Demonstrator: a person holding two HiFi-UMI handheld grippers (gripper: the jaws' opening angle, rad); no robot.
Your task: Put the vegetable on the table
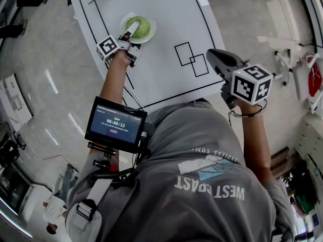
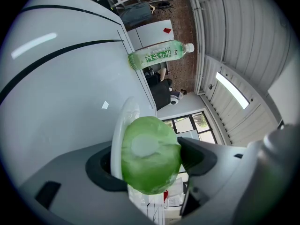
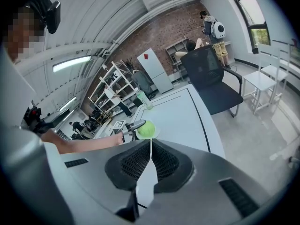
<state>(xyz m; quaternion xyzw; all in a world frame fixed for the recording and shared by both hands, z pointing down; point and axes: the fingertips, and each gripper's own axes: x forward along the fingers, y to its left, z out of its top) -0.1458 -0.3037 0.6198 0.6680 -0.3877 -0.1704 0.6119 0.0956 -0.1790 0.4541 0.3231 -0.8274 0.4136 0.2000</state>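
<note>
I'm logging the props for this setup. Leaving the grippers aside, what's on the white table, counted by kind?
cabbage: 1
white plate: 1
green drink bottle: 1
Total: 3

From the head camera I look steeply down over the person's shoulders onto the white counter point(image 1: 166, 29), with the left tongs point(image 1: 132, 32) and right tongs point(image 1: 214, 55) both in frame. My left tongs view, rolled on its side, sits close against the cabbage point(image 2: 150, 156) and plate point(image 2: 121, 130) and faces along the counter to a bottle point(image 2: 159, 54). My right tongs view, held back at the counter's near corner, shares that cabbage, plate, bottle and the left tongs from afar.
</note>
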